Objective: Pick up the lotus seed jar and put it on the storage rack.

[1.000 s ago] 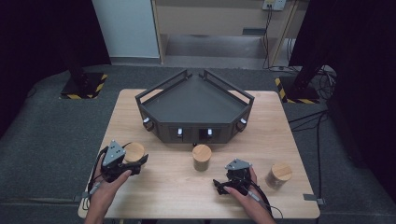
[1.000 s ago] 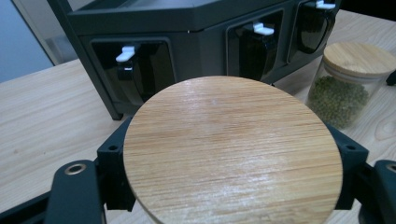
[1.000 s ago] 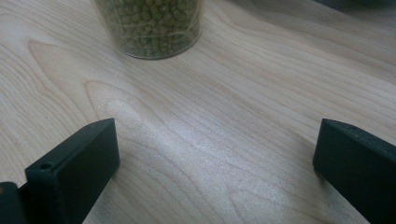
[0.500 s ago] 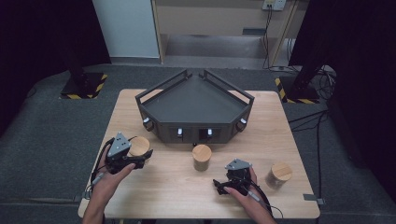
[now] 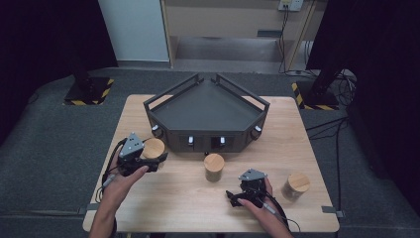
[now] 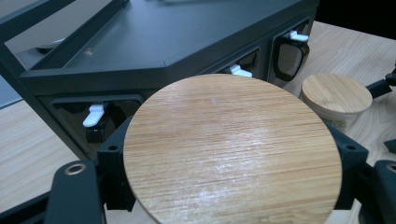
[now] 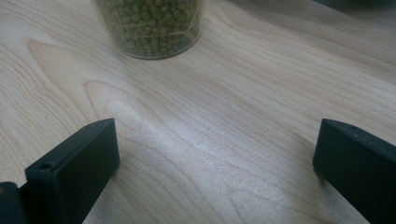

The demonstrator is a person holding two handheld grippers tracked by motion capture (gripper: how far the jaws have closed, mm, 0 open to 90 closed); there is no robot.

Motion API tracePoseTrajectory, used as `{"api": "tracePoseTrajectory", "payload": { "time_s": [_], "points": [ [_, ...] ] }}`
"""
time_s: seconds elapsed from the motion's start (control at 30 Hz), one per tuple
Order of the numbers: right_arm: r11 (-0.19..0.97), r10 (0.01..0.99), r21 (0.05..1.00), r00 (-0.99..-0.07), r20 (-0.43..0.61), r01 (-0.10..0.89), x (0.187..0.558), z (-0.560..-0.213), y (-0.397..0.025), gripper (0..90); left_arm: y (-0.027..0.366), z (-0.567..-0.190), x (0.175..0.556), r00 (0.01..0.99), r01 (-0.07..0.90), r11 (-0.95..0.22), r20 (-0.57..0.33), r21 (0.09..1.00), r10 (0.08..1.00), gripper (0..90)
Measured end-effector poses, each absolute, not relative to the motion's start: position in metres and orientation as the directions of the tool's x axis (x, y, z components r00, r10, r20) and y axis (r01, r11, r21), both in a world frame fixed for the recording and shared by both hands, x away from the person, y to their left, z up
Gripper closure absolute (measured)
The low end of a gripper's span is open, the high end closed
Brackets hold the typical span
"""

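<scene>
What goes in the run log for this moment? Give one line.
left gripper: shut on jar, beside rack | right gripper: open, near table | middle jar: standing free

A wooden table (image 5: 148,208) is carrying a dark rack (image 5: 208,106), which is standing at the middle of the table toward its far edge. A jar (image 5: 214,167) with a wooden lid is standing just in front of the rack, near the table's centre; the right gripper view is showing green beans inside this jar. A second jar (image 5: 295,186) is standing near the right edge, toward the near right corner. The table itself is standing on grey floor (image 5: 44,163).
</scene>
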State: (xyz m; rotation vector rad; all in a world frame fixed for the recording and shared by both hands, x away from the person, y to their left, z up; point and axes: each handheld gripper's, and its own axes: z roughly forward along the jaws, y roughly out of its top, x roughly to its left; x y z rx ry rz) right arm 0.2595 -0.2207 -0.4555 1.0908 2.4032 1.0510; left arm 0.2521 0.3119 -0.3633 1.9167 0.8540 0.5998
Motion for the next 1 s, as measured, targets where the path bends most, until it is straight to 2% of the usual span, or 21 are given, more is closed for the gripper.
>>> {"api": "tracePoseTrajectory", "payload": {
  "time_s": [0.3, 0.7, 1.0],
  "points": [
    [0.444, 0.745, 0.726, -0.667, 0.027, 0.525, 0.260, -0.455, -0.221, 0.5, 0.308, -0.352, 0.258, 0.654, 0.303, -0.360, 0.081, 0.882, 0.752, 23.7],
    [0.445, 0.745, 0.726, -0.667, 0.027, 0.525, 0.260, -0.455, -0.221, 0.5, 0.309, -0.354, 0.269, 0.661, 0.297, -0.329, 0.056, 0.896, 0.748, 23.7],
    [0.445, 0.744, 0.726, -0.667, 0.026, 0.525, 0.260, -0.455, -0.221, 0.5, 0.308, -0.345, 0.274, 0.674, 0.275, -0.335, 0.068, 0.901, 0.736, 23.8]
  ]
}}
